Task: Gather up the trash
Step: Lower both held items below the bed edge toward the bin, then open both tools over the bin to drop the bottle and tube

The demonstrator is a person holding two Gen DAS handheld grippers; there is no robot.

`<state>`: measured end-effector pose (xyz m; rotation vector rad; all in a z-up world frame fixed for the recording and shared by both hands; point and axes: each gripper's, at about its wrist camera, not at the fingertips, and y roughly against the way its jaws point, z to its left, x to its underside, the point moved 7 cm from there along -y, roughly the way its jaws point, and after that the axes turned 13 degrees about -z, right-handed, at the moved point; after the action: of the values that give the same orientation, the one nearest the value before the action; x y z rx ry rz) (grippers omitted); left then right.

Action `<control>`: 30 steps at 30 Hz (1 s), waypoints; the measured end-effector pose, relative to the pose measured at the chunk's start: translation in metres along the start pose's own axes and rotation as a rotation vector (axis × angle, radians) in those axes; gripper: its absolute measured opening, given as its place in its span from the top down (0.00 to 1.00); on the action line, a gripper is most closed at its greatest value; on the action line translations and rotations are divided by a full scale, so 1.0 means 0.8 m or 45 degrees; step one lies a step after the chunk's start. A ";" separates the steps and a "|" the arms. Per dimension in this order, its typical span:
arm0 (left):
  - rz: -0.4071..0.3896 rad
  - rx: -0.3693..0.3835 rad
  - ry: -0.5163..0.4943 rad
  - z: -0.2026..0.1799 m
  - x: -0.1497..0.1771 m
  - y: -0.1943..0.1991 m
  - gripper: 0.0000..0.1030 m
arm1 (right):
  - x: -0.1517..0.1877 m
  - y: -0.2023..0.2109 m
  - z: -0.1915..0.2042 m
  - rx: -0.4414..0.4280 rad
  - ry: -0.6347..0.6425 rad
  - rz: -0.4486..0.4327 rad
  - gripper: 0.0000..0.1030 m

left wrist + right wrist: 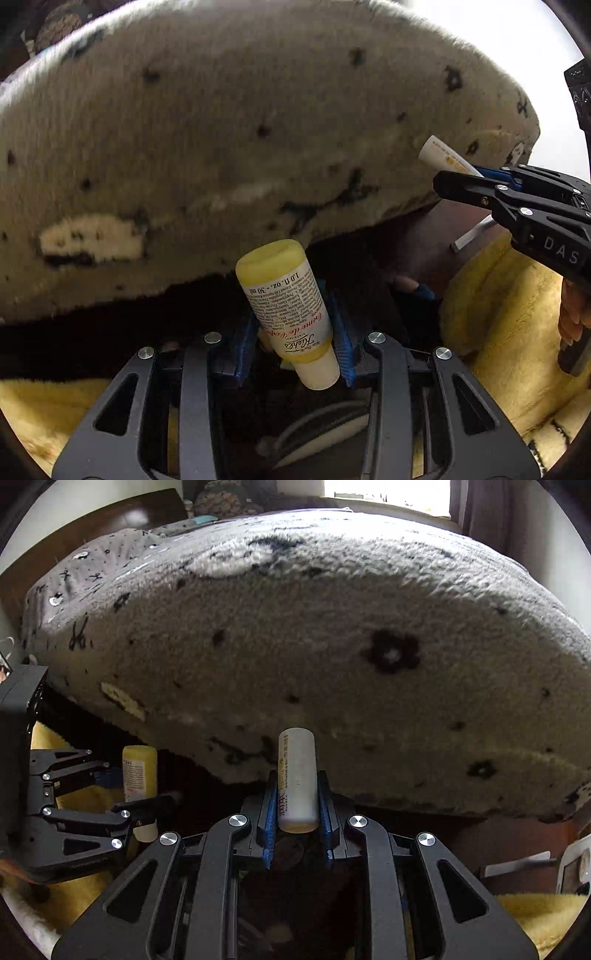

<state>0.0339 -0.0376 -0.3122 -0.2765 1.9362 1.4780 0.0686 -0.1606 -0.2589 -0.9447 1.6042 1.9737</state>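
Left wrist view: the left tool (295,332) sits in the lower middle of the frame, and its two blue pads are clenched on a small yellow bottle (286,310). The bottle stands tilted between the pads, with its yellow base toward the upper part of the frame and its pale cap toward the bottom. Printed text runs along its label. At the right edge of the frame comes the right tool (476,177), and it grasps a slim white tube (445,158), which sticks out from its tips toward the upper left. Under this tool, a hand (572,317) is partly visible at the right edge.

A grey fuzzy blanket (240,140) with dark marks fills the upper half of the frame. Below and to the right lies yellow plush fabric (498,314).

In the right wrist view, the right tool (295,805) is in the lower middle and holds the white tube (297,779) upright between its blue pads. The left tool (129,797) appears at the lower left with the yellow bottle (138,771) in its grip. The blanket (332,646) is spread over a bed, and a bright window (384,491) is at the top of the frame.
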 end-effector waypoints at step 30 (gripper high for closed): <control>0.184 0.072 0.082 -0.005 0.038 -0.043 0.39 | 0.049 -0.046 0.002 -0.120 -0.176 0.266 0.50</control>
<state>0.0283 -0.0457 -0.3573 -0.1633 2.0843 1.5195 0.0675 -0.1534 -0.3121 -0.6801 1.5990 2.2199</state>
